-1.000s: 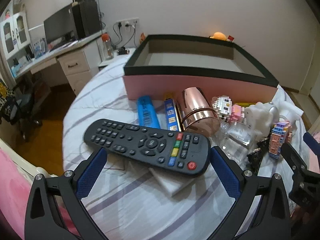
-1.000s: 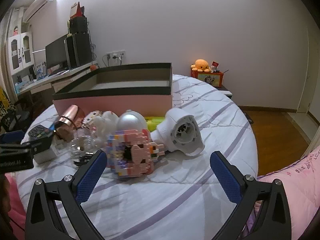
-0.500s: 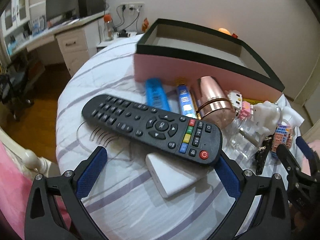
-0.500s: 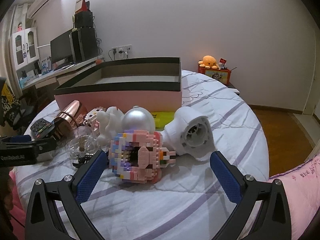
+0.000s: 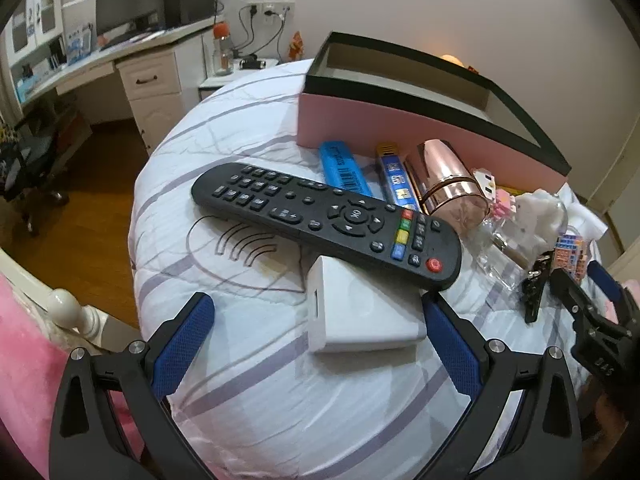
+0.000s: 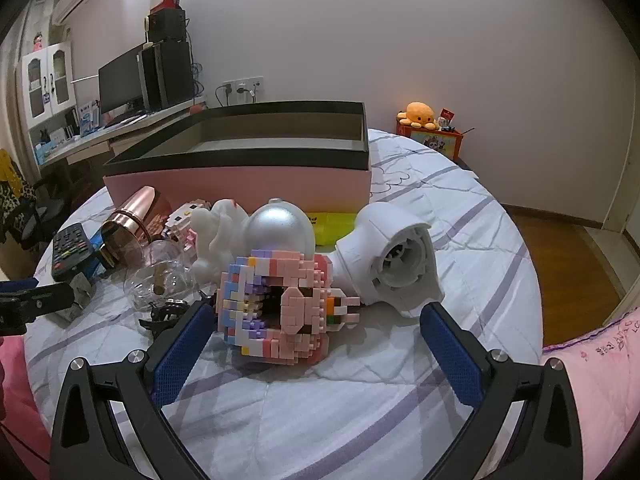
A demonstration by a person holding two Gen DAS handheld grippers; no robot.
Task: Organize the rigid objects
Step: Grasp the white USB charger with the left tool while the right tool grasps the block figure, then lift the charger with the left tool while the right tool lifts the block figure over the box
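Note:
A black remote control (image 5: 324, 220) lies across a flat white box (image 5: 360, 312) on the striped bedsheet. My left gripper (image 5: 318, 344) is open, its blue pads on either side of the white box just below the remote. In the right wrist view a pastel brick model (image 6: 280, 304) sits between the pads of my open right gripper (image 6: 314, 348). Behind it lie a white hair dryer (image 6: 396, 264), a silver dome (image 6: 280, 224), a clear glass piece (image 6: 160, 284) and a rose-gold cup (image 6: 136, 220). The pink box with a black rim (image 6: 240, 184) stands open behind them.
Two blue packets (image 5: 344, 168) lie by the pink box (image 5: 400, 128). The bed drops off at the left to a wooden floor (image 5: 80, 208), with a desk (image 5: 120, 64) beyond. An orange plush (image 6: 418, 114) sits on a far stand. Pink bedding (image 6: 592, 380) lies at the right.
The left gripper has tipped down and come closer over the remote, so the white box now shows between its pads. The right gripper has advanced toward the brick model.

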